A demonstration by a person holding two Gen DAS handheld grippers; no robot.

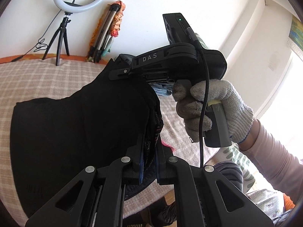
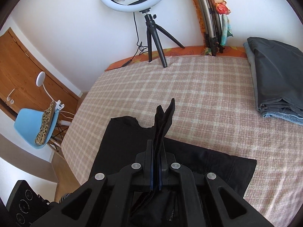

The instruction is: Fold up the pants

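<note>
— Where are the black pants [image 2: 170, 162] right now?

— On the bed [image 2: 198, 87], spread over the checked pink-and-cream blanket, with part of the fabric lifted off it. In the right wrist view a bunched edge stands up from between the fingers of the right claw [image 2: 155, 151], which is clamped tight on it.

— And the other side?

— The left claw [image 1: 149, 147] is pinched onto a thick gathered edge of the same pants [image 1: 75, 132]; the cloth drapes away to the left over the blanket. Just beyond it the right claw [image 1: 121, 71] bites the fabric higher up, held by a hand in a grey knit glove [image 1: 212, 109].

— Anything else on the bed?

— A folded stack of dark grey and denim garments [image 2: 274, 75] lies well apart, on the right side. A ring light on a small tripod [image 2: 151, 28] stands at the far edge by the wall — beside it, a folded tripod [image 2: 212, 19] leans upright. A blue chair [image 2: 32, 124] sits off the bed's left side.
</note>
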